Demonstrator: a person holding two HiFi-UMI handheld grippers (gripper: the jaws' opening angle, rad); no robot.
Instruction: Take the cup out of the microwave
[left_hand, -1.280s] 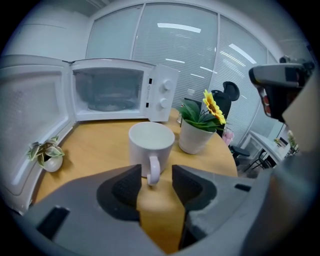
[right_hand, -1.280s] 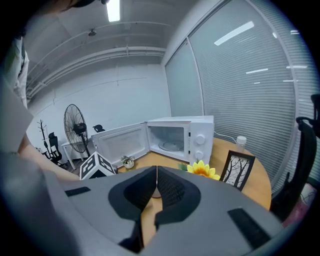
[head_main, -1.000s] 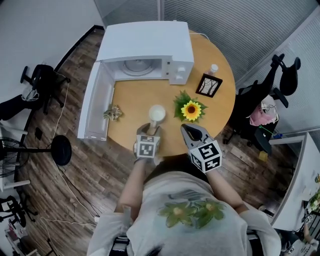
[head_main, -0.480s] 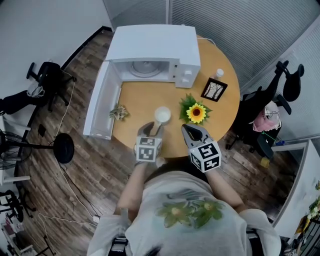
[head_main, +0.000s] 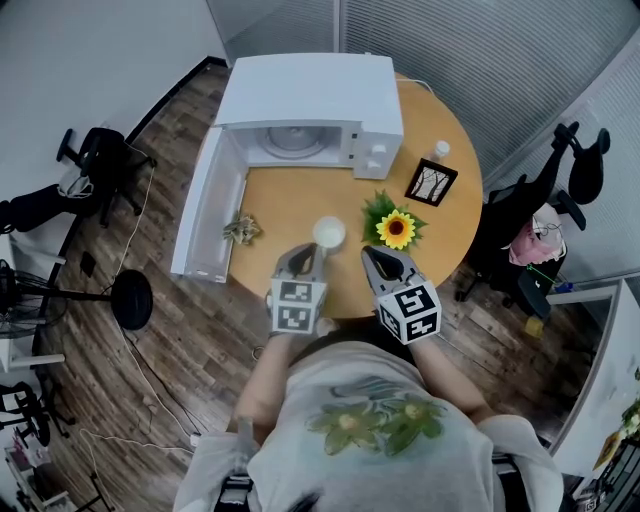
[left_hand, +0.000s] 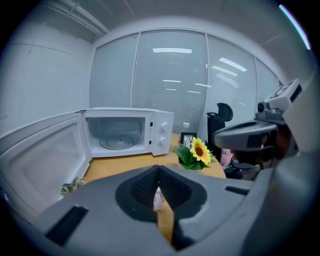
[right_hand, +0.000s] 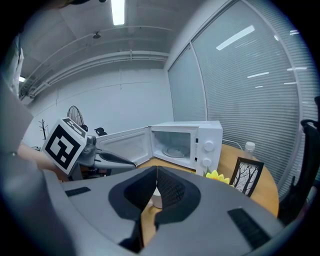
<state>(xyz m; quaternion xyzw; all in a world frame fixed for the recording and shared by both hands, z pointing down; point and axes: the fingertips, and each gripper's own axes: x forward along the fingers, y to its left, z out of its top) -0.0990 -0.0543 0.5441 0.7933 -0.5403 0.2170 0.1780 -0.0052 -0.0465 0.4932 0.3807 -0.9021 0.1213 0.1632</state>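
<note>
The left claw (head_main: 303, 256) has drawn back from the cup (head_main: 329, 233) and lifted a little. Its jaws have just been closing and now sit pressed together with nothing between them. In the left gripper view only a sliver of white cup shows beyond the tips. The cup stands upright on the desk (head_main: 290, 200), just above centre of the head view, close left of the sunflower (head_main: 397, 228) and well clear of the microwave (head_main: 310, 95). The microwave's door (head_main: 205, 215) hangs open at the left, and its chamber holds only the turntable.

By the look of it the cup was set down here because this is bare desk near the person, away from the door's swing and the ornaments at upper right. The right claw (head_main: 378, 257) hovers lower right of the cup, jaws also together and holding nothing (it seems to be simply parked out of the way).

Judged from how things lie, the task is as good as done, and the door is the only thing left open.
</note>
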